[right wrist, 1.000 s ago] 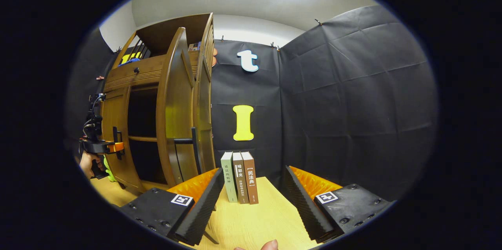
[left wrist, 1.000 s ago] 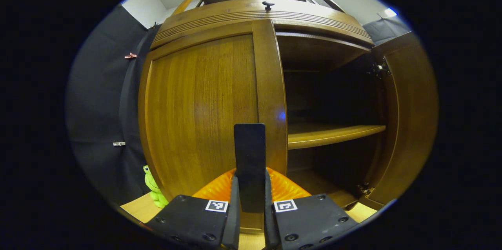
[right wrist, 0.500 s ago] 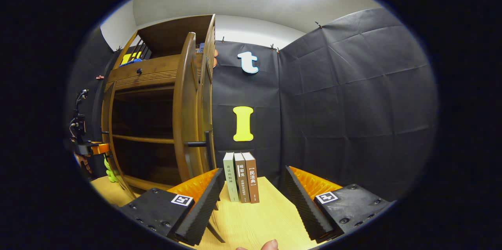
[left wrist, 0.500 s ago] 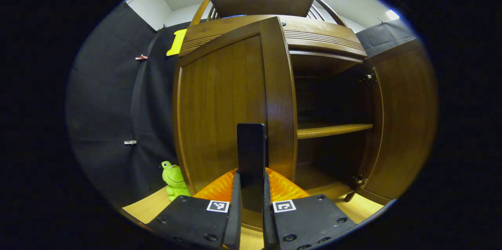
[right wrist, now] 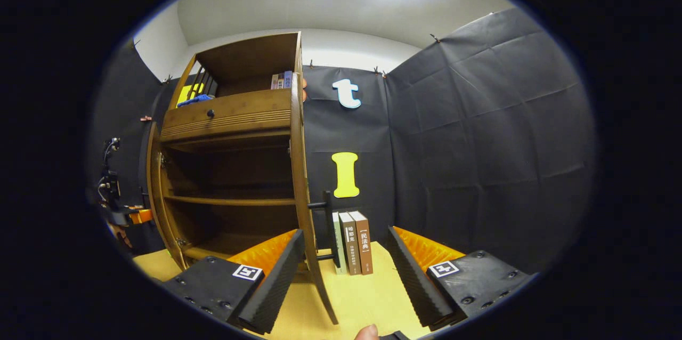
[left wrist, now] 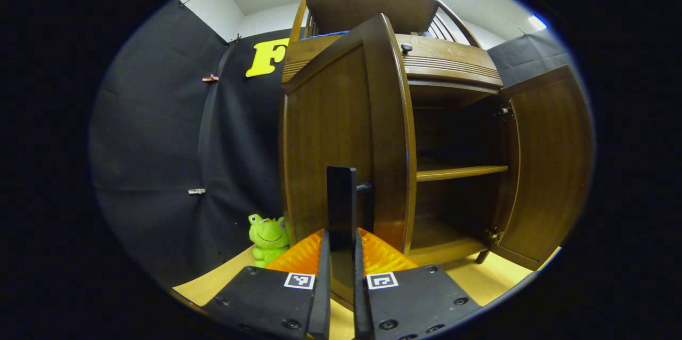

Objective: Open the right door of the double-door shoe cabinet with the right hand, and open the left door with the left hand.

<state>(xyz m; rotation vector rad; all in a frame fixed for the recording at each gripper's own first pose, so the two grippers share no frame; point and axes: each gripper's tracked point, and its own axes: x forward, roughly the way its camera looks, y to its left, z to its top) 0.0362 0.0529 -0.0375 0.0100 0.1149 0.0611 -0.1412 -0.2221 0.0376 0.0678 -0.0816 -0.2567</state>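
The left gripper [left wrist: 339, 255] stays clamped on the black bar handle [left wrist: 341, 207] of the brown wooden left door [left wrist: 330, 137], swung wider than a second ago — nearly open; the right gripper [right wrist: 341, 255] hangs released (right door [right wrist: 303, 191] already wide).

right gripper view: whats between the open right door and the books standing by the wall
In the right gripper view, the right door stands edge-on and its dark bar handle sticks out toward the books; the handle lies between them.
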